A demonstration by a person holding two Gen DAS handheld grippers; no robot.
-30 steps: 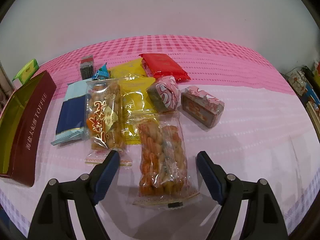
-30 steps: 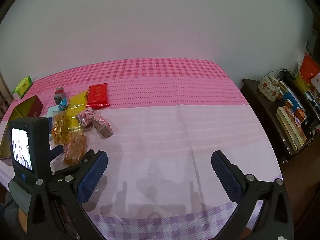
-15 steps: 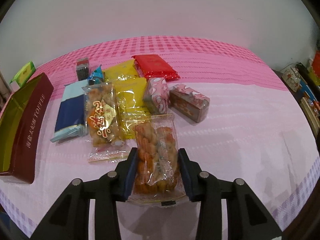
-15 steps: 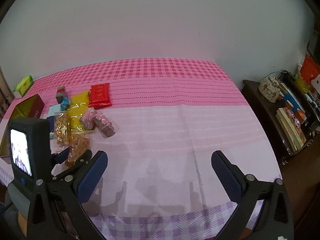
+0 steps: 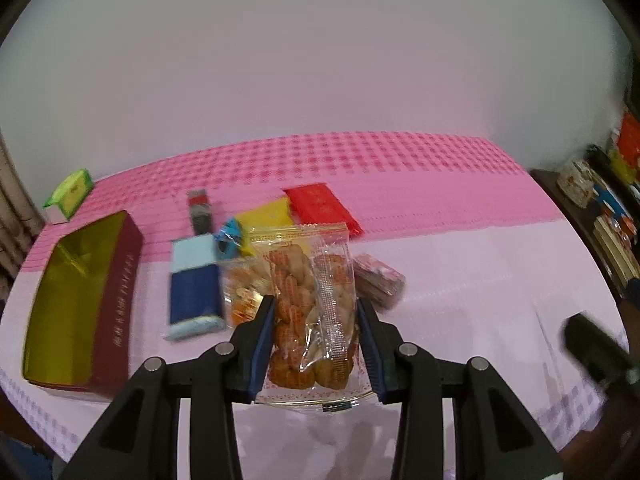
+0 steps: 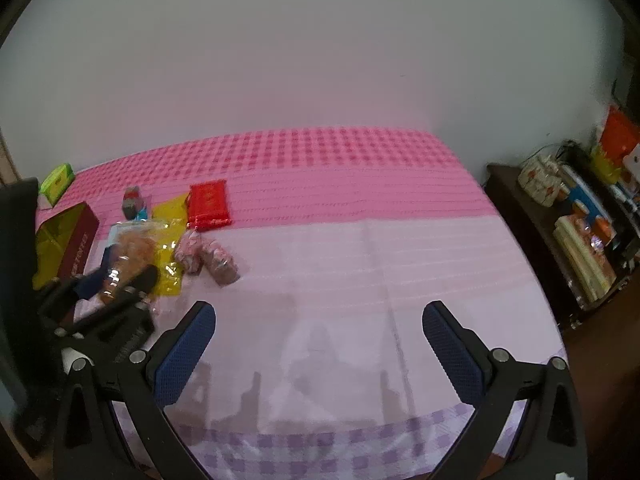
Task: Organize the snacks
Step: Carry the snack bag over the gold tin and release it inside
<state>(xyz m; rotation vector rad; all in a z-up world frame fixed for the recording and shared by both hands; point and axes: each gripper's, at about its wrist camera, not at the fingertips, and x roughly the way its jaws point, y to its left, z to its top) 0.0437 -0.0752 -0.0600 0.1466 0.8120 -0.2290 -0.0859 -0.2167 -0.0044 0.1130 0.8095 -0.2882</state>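
- Left tongs (image 5: 316, 344) clamp a clear bag of orange twisted snacks (image 5: 310, 308) between the blue pads and hold it clear of the table (image 5: 460, 280); the right tongs (image 6: 318, 350) stand wide apart with nothing between them, over a bare stretch of the pink and lilac cloth.
- Largest container: a dark red toffee box (image 5: 86, 304) with a gold lining lies open at the left edge of the table; nothing shows inside it.
- Beside the box lies a dark blue and pale blue packet (image 5: 194, 288), then a second clear bag of orange snacks (image 5: 242, 288), partly hidden behind the held one.
- Behind the held bag sit a yellow packet (image 5: 266, 216) and a red packet (image 5: 320, 206), side by side and touching.
- To the right of the held bag, a small pink-patterned wrapped block (image 5: 380, 282) rests on the cloth.
- Smaller pieces further back: a grey and red stick-shaped pack (image 5: 200, 214), a little blue sweet (image 5: 230, 240), and a green and white carton (image 5: 70, 196) near the far left corner.
- Compared with a second earlier: the snack bag lay flat on the table between wide-open left tongs; since then the jaws have closed on it and it has been lifted, so the pile looks lower and farther off. The right tongs have kept the same place and spread.
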